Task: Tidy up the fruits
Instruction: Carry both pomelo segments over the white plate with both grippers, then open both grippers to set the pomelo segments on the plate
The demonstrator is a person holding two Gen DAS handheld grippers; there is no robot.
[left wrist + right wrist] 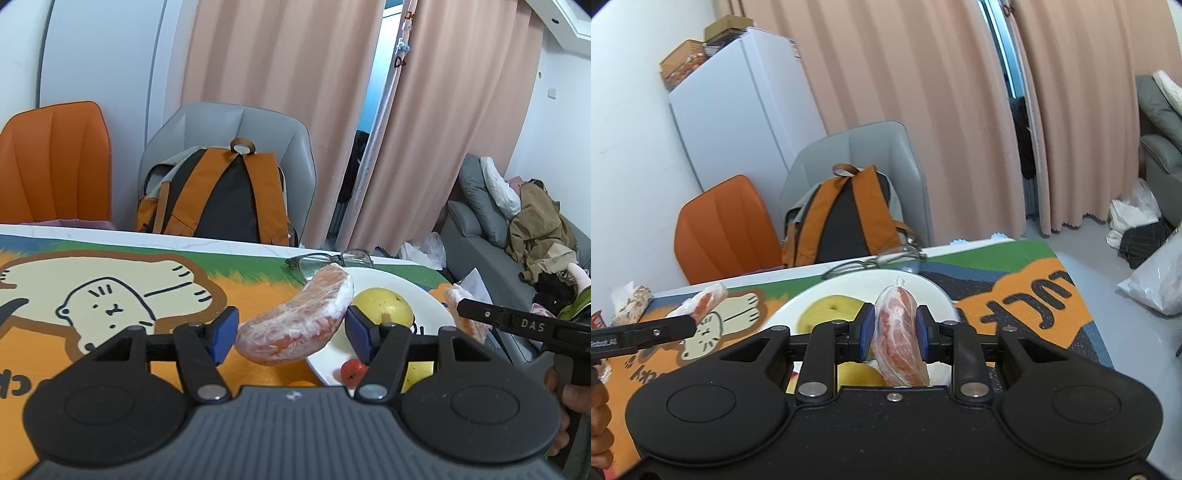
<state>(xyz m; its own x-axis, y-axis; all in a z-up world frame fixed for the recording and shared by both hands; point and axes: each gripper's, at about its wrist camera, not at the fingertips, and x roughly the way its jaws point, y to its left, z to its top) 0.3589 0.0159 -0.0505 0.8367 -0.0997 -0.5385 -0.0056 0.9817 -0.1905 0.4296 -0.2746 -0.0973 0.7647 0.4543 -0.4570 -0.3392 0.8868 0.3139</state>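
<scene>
A wrapped pomelo segment [295,317] is held crosswise by the left gripper [291,332], just left of the plate [424,295]. A second segment [899,332] is pinched lengthwise by the right gripper [895,334], directly over the plate.

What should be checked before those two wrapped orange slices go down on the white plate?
1. Left gripper fingers clamp a wrapped slice: ok.
2. Right gripper fingers clamp the other slice: ok.
3. White plate lies below the right slice: ok.
4. Free room beside the yellow fruit and small red fruit: cannot tell.
5. Glasses off the plate: ok.
</scene>
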